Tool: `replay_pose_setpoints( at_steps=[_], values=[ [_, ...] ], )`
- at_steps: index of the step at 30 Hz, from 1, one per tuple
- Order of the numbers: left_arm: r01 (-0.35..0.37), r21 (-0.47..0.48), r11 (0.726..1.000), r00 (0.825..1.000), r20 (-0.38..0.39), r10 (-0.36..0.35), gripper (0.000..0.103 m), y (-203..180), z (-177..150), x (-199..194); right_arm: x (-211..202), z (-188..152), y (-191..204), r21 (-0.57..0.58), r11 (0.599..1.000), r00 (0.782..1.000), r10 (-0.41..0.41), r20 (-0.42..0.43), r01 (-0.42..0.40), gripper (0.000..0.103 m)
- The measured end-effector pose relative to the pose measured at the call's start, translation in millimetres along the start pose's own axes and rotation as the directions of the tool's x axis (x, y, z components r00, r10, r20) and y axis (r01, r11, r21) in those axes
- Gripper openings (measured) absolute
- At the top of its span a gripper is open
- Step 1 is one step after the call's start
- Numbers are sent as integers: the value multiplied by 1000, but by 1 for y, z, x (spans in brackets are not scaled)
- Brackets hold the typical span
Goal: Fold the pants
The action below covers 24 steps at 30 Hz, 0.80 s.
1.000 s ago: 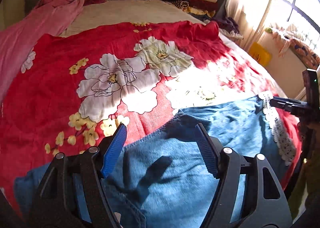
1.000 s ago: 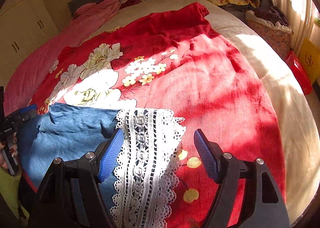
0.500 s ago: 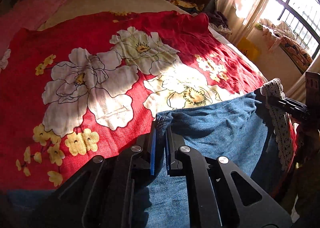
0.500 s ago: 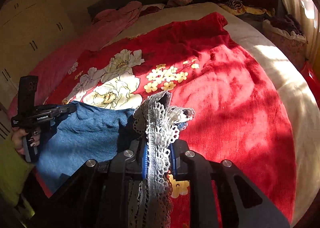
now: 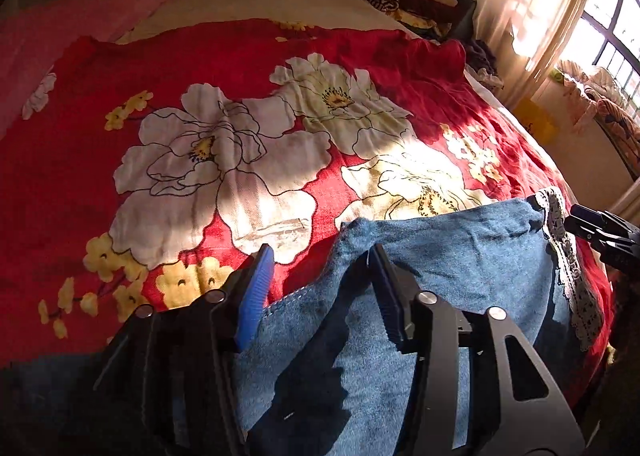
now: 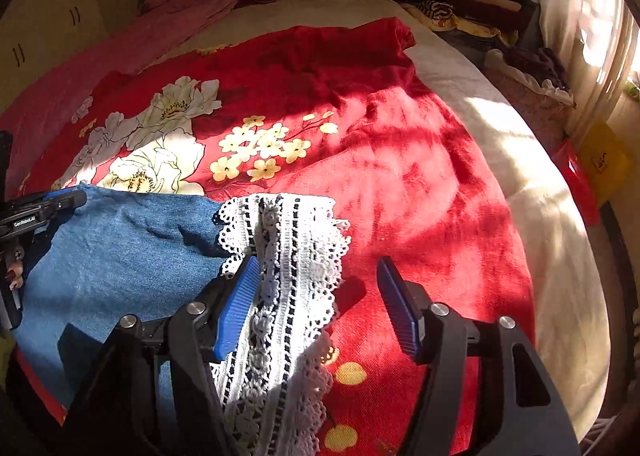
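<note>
On the red floral bedspread (image 5: 160,68) we have just released the pants (image 5: 460,256); both the left gripper (image 5: 320,276) and right gripper (image 6: 316,288) have just been opening and stand wide, empty. Next we likely regrip for another fold.

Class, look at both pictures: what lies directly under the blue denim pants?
The blue denim pants lie on the red floral blanket, visible all around their far edge. Whatever sits beneath the denim's middle is covered.

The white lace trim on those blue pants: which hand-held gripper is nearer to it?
The right hand-held gripper: the lace trim lies between its open fingers. The left hand-held gripper sits open at the opposite edge of the blue pants.
</note>
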State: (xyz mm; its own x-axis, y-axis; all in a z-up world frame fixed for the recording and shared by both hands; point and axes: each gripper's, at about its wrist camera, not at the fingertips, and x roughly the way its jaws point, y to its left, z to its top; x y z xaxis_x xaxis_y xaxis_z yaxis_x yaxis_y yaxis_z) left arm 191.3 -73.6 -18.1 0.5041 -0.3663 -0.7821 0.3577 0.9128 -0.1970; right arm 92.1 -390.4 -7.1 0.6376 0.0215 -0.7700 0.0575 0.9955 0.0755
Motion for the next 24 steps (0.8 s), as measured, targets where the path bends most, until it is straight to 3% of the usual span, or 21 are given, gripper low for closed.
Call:
replay_pose_setpoints(
  at_steps=[2, 5, 9, 13, 14, 16, 17, 19, 20, 22, 24],
  values=[
    [-20, -10, 1000, 1000, 15, 20, 54, 4, -6, -21, -28, -9, -2, 6, 1000, 999, 13, 44, -14, 64],
    [-55, -23, 998, 996, 62, 56, 71, 9, -25, -56, -60, -33, 6, -7, 999, 996, 43, 74, -42, 64],
    [-102, -38, 994, 990, 94, 106, 79, 16, -62, -94, -73, -67, 41, -90, 992, 995, 89, 53, -84, 64],
    [-209, -13, 978, 974, 88, 209, 81, 24, -91, -112, -65, -84, 75, -160, 984, 996, 88, 16, -84, 64],
    [-253, 3, 967, 965, 71, 253, 85, 26, -95, -111, -60, -85, 81, -155, 983, 995, 100, 6, -98, 64],
    [-389, 51, 920, 921, 4, 390, 87, 36, -104, -96, -50, -86, 89, -158, 980, 993, 118, -25, -120, 64],
    [-420, 51, 906, 907, -24, 421, 87, 45, -109, -88, -43, -87, 92, -165, 982, 995, 83, -45, -90, 64],
    [-370, -2, 929, 929, -37, 369, 87, 62, -117, -86, -29, -93, 83, -164, 986, 994, -2, -108, -16, 61],
    [-357, -6, 934, 934, -24, 357, 87, 64, -118, -88, -25, -96, 73, -131, 991, 991, 6, -133, -24, 51],
    [-345, 7, 939, 938, -18, 345, 87, 65, -118, -89, -25, -102, 55, -40, 997, 989, 59, -134, -65, 45],
    [-332, -1, 943, 943, -12, 332, 87, 68, -117, -86, -30, -105, 53, -39, 996, 990, 71, -125, -76, 45]
  ],
)
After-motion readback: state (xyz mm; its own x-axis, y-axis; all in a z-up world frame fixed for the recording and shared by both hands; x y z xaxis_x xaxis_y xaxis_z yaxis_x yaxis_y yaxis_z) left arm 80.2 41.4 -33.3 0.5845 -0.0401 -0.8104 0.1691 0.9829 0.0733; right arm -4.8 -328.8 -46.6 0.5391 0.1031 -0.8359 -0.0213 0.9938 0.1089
